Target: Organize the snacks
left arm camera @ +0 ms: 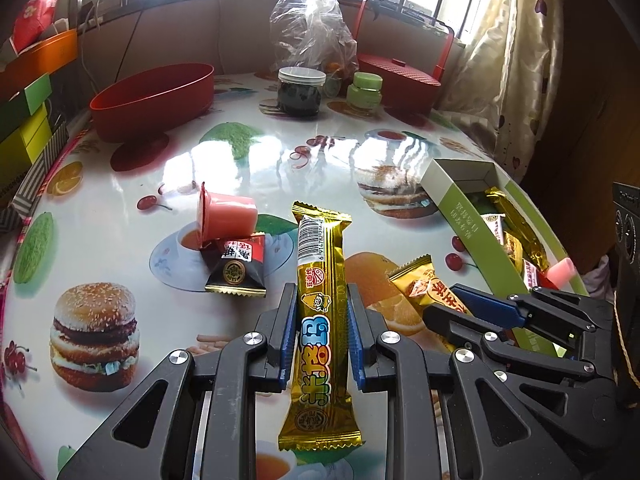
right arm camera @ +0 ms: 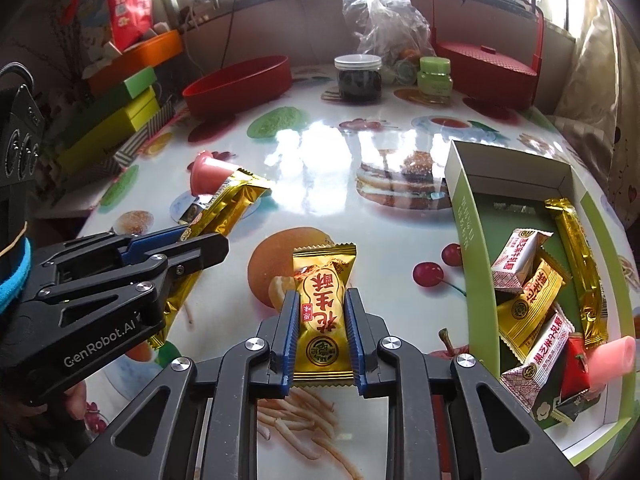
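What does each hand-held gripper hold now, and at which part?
The left hand-held gripper grips the long gold snack bar around its middle. The right hand-held gripper grips the gold peanut candy packet at its lower half.

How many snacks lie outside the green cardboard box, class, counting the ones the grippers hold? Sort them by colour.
Gold: 2, the long gold foil bar and the short gold foil packet
Black: 1, the black foil packet
Pink: 1, the pink plastic jelly cup
Total: 4
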